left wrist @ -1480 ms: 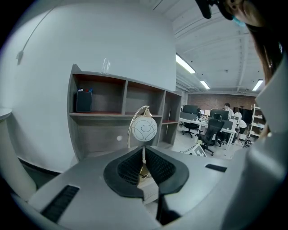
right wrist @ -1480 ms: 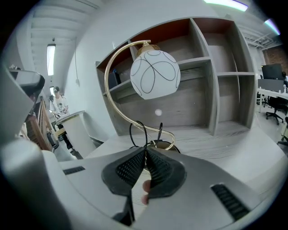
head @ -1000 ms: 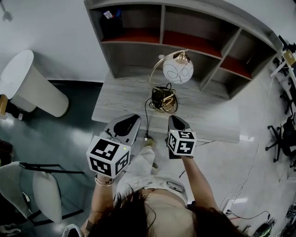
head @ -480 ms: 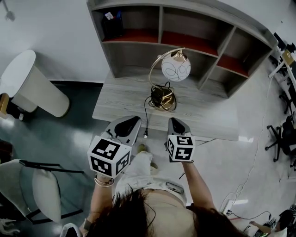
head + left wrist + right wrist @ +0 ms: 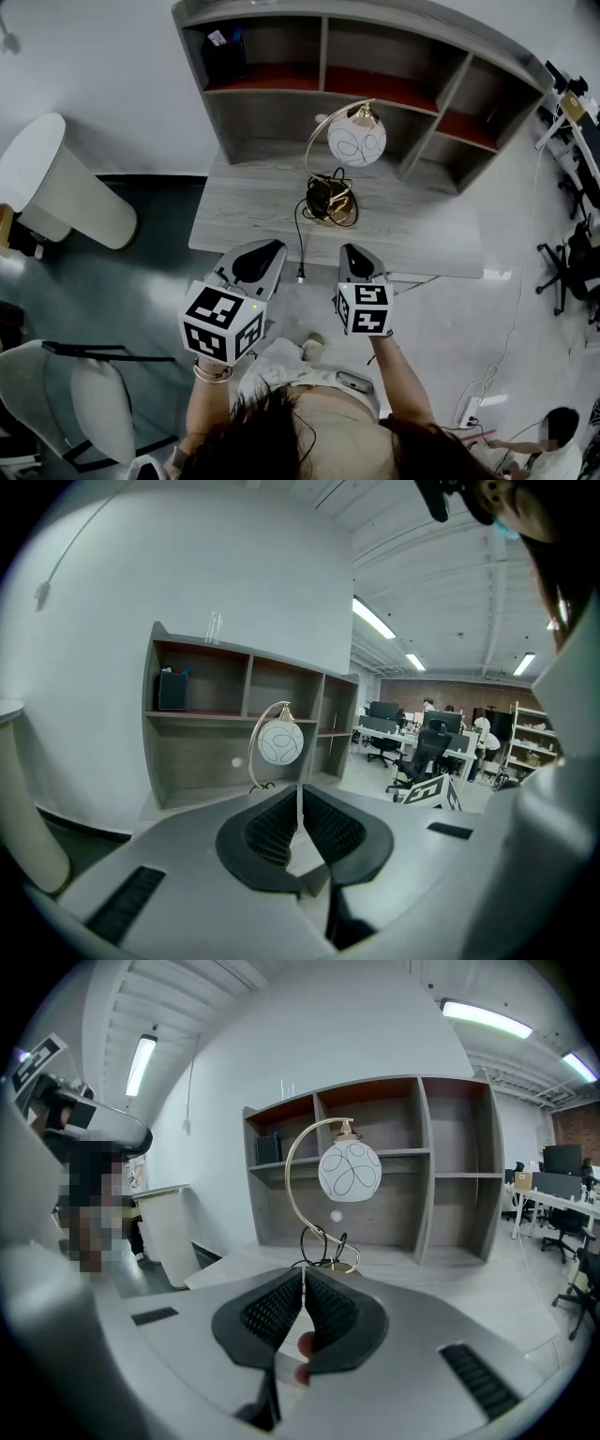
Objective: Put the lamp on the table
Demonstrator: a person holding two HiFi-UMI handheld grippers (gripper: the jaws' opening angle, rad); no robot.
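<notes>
Now the lamp with a curved gold arm and a white patterned globe shade [image 5: 357, 141] [image 5: 280, 743] [image 5: 349, 1171] stands upright on the grey wood-grain table [image 5: 248, 208], near the table's middle and just in front of the grey open shelf unit with red-lined compartments [image 5: 327, 52]. Its black cord [image 5: 300, 239] is bundled round the gold base, and one end hangs over the table's front edge. Both grippers are held off the table on the person's side, apart from the lamp. The left gripper [image 5: 265, 249] [image 5: 300, 803] has its jaws pressed together with nothing between them. The right gripper [image 5: 354, 251] [image 5: 303, 1288] is likewise closed and empty, pointing at the lamp's base.
</notes>
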